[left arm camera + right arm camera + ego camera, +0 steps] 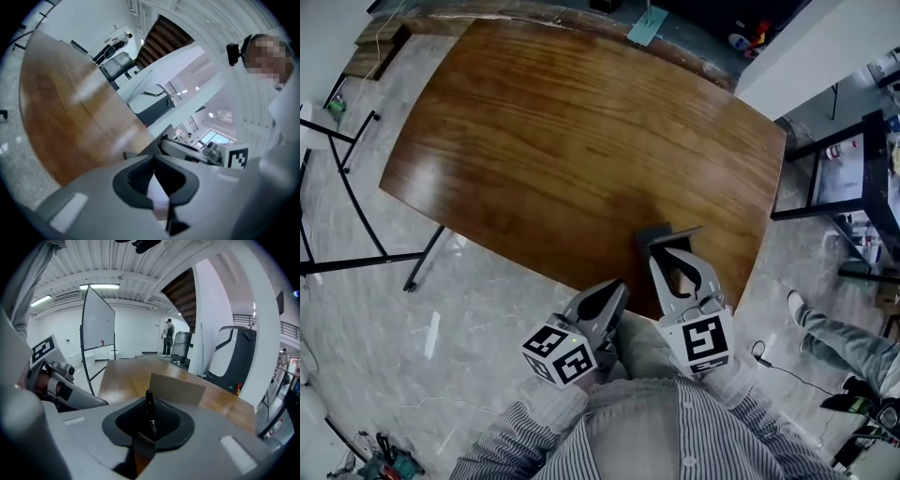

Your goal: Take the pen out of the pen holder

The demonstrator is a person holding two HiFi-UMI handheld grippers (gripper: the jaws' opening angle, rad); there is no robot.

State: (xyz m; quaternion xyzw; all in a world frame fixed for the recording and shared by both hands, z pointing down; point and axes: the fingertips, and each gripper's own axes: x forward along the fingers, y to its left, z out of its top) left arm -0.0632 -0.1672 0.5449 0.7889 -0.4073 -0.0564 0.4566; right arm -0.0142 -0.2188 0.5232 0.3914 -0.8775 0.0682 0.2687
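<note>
Wooden worktop (572, 131), broad with rounded corners and otherwise bare, carrying the task's things at its near edge, close to the near right corner. Left gripper (616, 287), held off the near edge just left of the holder, jaws pressed together at the tips with nothing between them. Right gripper (671, 250), reaching over the near edge with its tips at the holder, jaws pinching the pen across its upper barrel. Holder (656, 234), a small grey box with flat walls, upright and just inside the near edge. Pen (150, 414), slim and black, standing upright between the right jaws in front of the holder's wall; its lower end is hidden by the jaws, so how much of it sits inside the holder cannot be told. Judged handling: the pen is light and stiff, with a smooth round barrel liable to roll or slide in the pads, so a hold on the upper barrel and a pull along its own length should suit. The holder looks light and may tip or lift with the pen.
</note>
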